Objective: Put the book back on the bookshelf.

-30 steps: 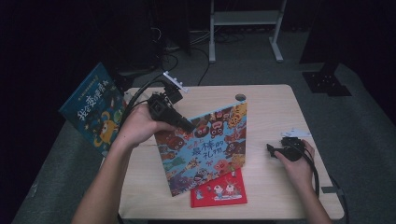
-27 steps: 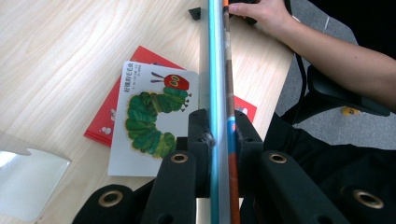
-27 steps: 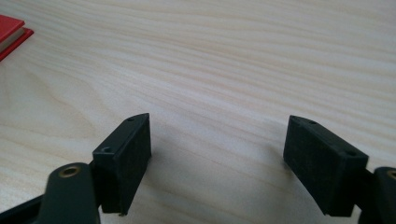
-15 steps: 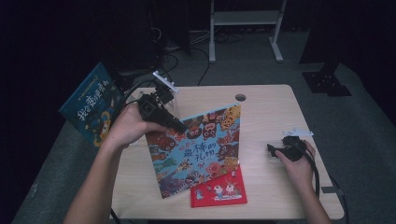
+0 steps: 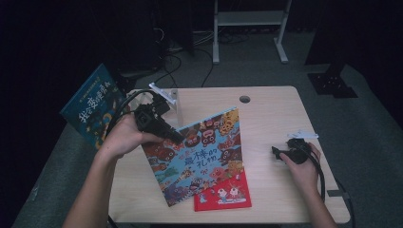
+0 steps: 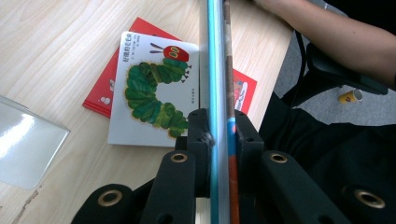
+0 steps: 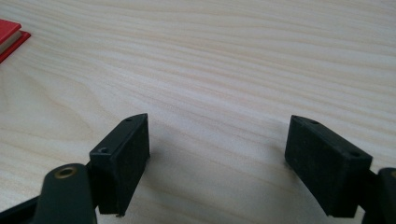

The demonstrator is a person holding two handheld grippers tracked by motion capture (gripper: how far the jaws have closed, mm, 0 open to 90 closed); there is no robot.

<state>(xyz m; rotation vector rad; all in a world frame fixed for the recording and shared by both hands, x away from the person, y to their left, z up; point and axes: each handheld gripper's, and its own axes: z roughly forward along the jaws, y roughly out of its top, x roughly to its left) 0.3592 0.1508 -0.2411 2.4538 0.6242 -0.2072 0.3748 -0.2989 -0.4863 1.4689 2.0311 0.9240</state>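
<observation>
From the high view we've got the left tool (image 5: 177, 137) clamped on the top left corner of the big blue picture book (image 5: 202, 154), which is tipped up off the table (image 5: 271, 114) — its long axis runs from that corner down toward the person's edge, and its lower corner sits by the red book (image 5: 223, 197). The left hand is clearly the nearer one; the right tool (image 5: 278, 153) rests well off to the right, nothing in it. There's also a bookstand (image 5: 164, 97) just behind the left hand, so we'd guess the book heads that way, up and to the left. In the left gripper view we're looking straight down the book's edge (image 6: 218, 70), pinched tight between the jaws, with a caterpillar book (image 6: 156, 95) lying flat on the red one (image 6: 119, 70) underneath. In the right gripper view the jaws stand wide apart over bare wood — just a sliver of red book (image 7: 9, 37) at the far left.
</observation>
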